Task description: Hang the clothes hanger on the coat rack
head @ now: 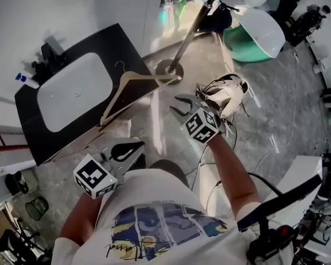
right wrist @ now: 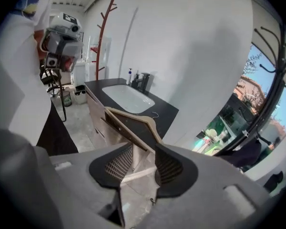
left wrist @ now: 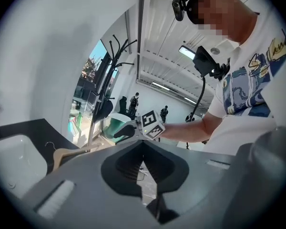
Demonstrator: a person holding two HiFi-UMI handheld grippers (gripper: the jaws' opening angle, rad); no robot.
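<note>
A wooden clothes hanger (head: 135,90) with a metal hook lies on the right edge of the black counter (head: 121,43), one arm sticking out over the floor. It also shows in the left gripper view (left wrist: 66,152) and the right gripper view (right wrist: 133,128). The black coat rack (head: 190,29) stands just beyond it on a round base (head: 170,69); its hooks show in both gripper views (left wrist: 115,49) (right wrist: 271,75). My right gripper (head: 176,106) is open, pointing at the hanger's overhanging end, apart from it. My left gripper (head: 133,150) hangs lower left, tips together, empty.
A white sink (head: 74,90) with a tap and bottles (head: 27,79) is set in the counter. White shoes (head: 229,93) and cables lie on the floor to the right. A green-and-white tub (head: 254,35) stands behind. A red-brown coat rack (right wrist: 102,37) stands by the far wall.
</note>
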